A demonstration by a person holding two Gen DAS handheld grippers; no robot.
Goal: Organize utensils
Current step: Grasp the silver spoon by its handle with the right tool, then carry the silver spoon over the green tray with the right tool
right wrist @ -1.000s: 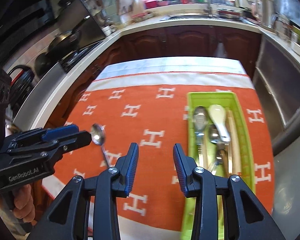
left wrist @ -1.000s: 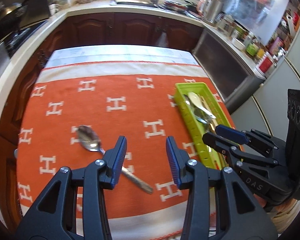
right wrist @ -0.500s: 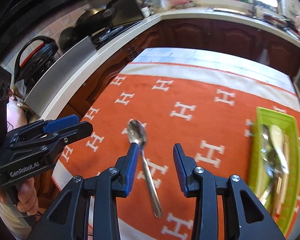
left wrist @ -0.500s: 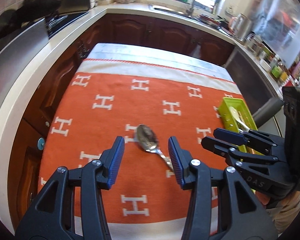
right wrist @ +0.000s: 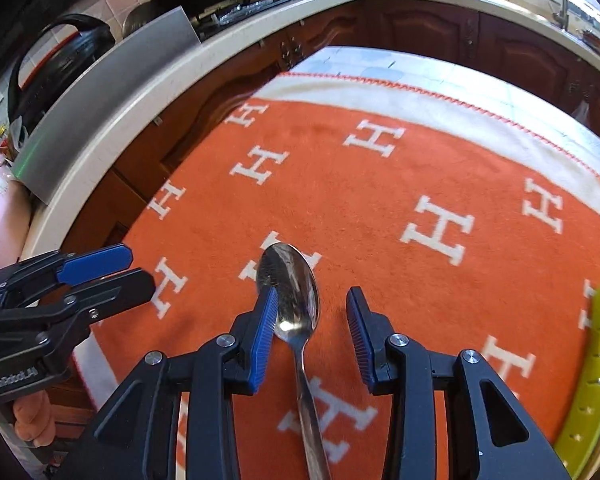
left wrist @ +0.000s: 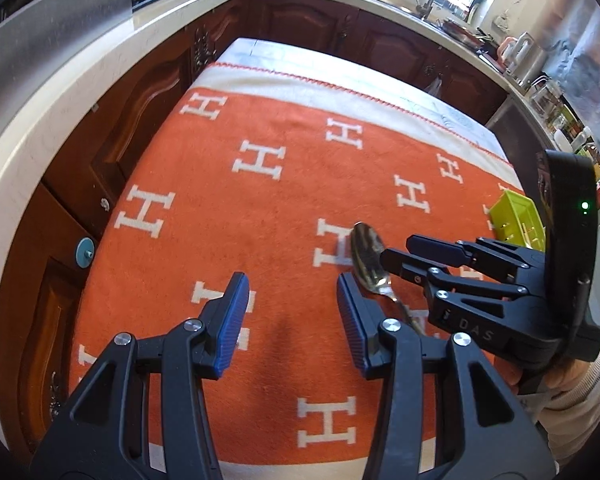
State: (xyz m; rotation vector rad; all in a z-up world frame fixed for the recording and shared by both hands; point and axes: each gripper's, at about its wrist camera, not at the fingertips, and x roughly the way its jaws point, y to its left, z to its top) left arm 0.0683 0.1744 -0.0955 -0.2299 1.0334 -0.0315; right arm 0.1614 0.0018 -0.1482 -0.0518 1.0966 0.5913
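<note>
Cloth (right wrist: 340,184): I see open orange surface ahead of both grippers, with nothing standing on it out to the far white border.
Spoon (right wrist: 294,296): lies flat in my right gripper (right wrist: 312,316)'s lane, its bowl close beside the left pad and its handle running back under the tool, with bare cloth on the right of the gap.
Left gripper (left wrist: 288,308): I have clear cloth between and ahead of its parted jaws; the right tool crowds its right side.
Green tray (right wrist: 592,364): walls off my far right edge.
Counter (left wrist: 60,92): rims the left and the back, cabinets below.
</note>
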